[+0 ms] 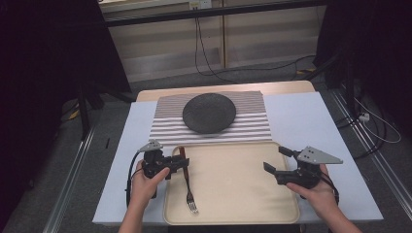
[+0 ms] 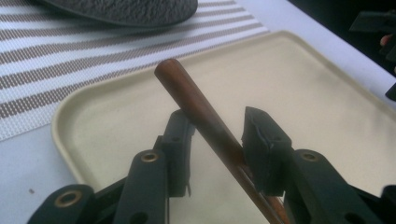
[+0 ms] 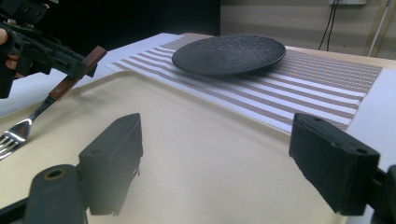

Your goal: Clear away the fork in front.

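A fork with a brown wooden handle lies aslant at the left side of the beige tray, tines down on the tray and handle end raised. My left gripper is around that handle. In the left gripper view the handle crosses slantwise between the two jaws with a gap beside it, so the pads do not clamp it. My right gripper hovers over the tray's right part, open wide with nothing between its fingers. The right gripper view shows the fork and the left gripper at its upper left.
A dark round plate sits on a striped placemat just beyond the tray. All of it rests on a white sheet over the table. Cables run across the floor behind.
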`<state>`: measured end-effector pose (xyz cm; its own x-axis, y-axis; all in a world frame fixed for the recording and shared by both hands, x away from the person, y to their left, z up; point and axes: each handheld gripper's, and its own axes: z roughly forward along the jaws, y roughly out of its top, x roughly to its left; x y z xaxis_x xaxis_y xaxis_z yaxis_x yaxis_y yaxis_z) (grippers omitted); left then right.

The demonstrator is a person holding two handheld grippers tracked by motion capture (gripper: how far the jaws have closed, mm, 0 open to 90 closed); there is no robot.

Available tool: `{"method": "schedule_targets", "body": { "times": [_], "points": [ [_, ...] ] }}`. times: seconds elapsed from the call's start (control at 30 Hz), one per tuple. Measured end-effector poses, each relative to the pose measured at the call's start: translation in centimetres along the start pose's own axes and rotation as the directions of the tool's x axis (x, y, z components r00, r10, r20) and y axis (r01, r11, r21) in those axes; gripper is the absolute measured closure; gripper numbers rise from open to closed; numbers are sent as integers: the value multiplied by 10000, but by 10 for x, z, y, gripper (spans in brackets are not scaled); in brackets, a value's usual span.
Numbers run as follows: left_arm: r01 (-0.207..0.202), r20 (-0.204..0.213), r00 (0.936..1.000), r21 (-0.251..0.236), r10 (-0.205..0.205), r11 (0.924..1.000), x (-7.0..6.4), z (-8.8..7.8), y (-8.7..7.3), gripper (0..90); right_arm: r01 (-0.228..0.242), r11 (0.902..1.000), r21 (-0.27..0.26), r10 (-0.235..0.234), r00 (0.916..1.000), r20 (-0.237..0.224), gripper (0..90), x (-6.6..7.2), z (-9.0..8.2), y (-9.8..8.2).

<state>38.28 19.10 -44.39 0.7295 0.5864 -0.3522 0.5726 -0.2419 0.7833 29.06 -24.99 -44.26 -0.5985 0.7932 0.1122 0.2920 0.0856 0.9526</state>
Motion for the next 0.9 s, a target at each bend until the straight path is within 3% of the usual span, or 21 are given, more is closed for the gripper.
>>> {"method": "schedule_targets", "body": {
  "times": [0.9],
  "points": [
    [214, -289, 9994, 397, -203, 9990, 7, 9, -7, 593, -77, 10000, 14, 77, 10000, -54, 177, -1, -1, -2]
  ]
}}
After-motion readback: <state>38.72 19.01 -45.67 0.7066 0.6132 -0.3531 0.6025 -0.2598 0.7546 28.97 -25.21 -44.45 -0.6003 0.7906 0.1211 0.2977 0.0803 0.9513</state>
